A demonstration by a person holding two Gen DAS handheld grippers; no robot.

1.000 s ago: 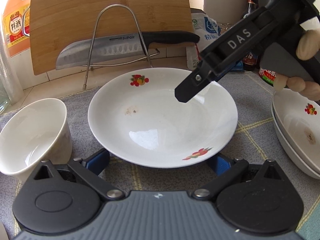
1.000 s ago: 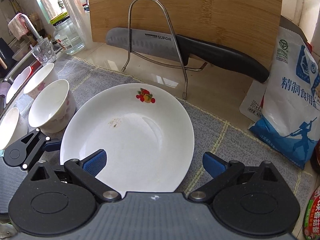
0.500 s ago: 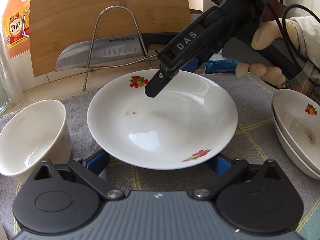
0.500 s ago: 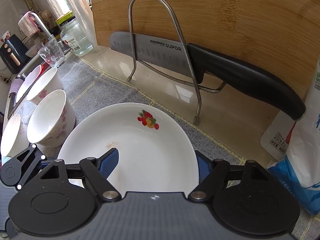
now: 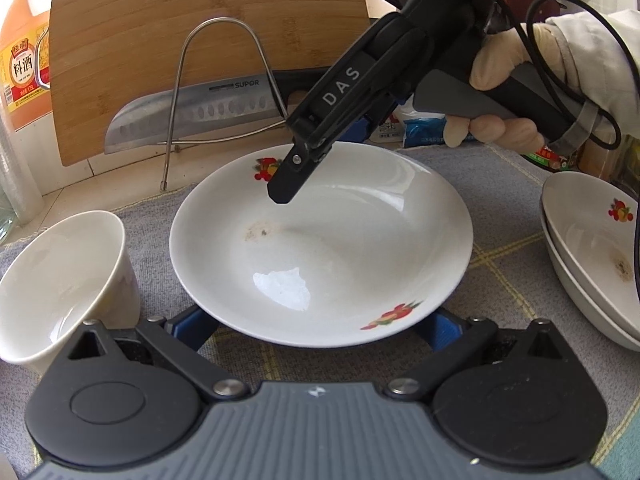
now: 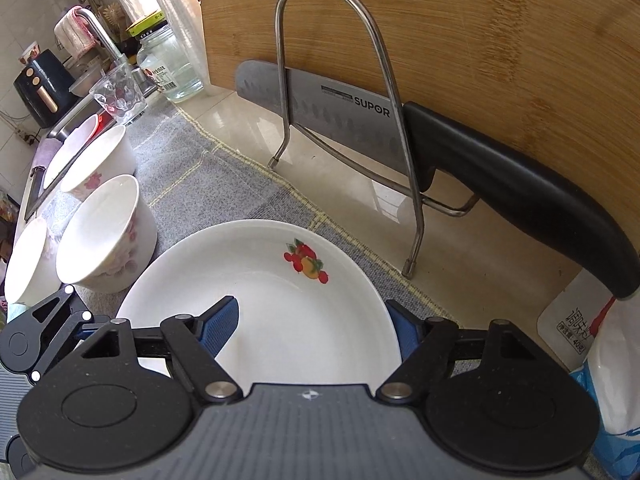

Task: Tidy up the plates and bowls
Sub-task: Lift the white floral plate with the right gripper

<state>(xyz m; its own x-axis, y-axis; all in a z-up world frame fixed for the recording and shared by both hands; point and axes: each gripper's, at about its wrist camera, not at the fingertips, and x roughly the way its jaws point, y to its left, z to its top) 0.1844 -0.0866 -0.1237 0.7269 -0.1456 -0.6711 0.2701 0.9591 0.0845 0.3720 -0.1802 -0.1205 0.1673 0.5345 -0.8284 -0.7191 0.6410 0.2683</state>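
Observation:
A white plate (image 5: 320, 248) with fruit prints lies on the grey mat (image 5: 500, 208); it also shows in the right wrist view (image 6: 280, 300). My left gripper (image 5: 316, 326) is open, its blue pads on either side of the plate's near rim and under it. My right gripper (image 6: 316, 322) is open over the plate's far rim, one blue pad inside the plate, the other outside the edge. In the left wrist view the right gripper's finger (image 5: 296, 164) hangs above the plate. A white bowl (image 5: 60, 276) stands left of the plate.
Two stacked plates (image 5: 592, 256) sit at the right. Several white bowls (image 6: 104, 232) stand left of the plate. A wire rack (image 6: 344, 120) holds a knife (image 6: 440, 152) against a wooden board (image 6: 440, 40). A salt bag (image 6: 612, 360) and bottles (image 5: 24, 64) line the back.
My right gripper has moved forward and down over the plate's far rim, and its jaws have narrowed somewhat. The left gripper and plate have not moved.

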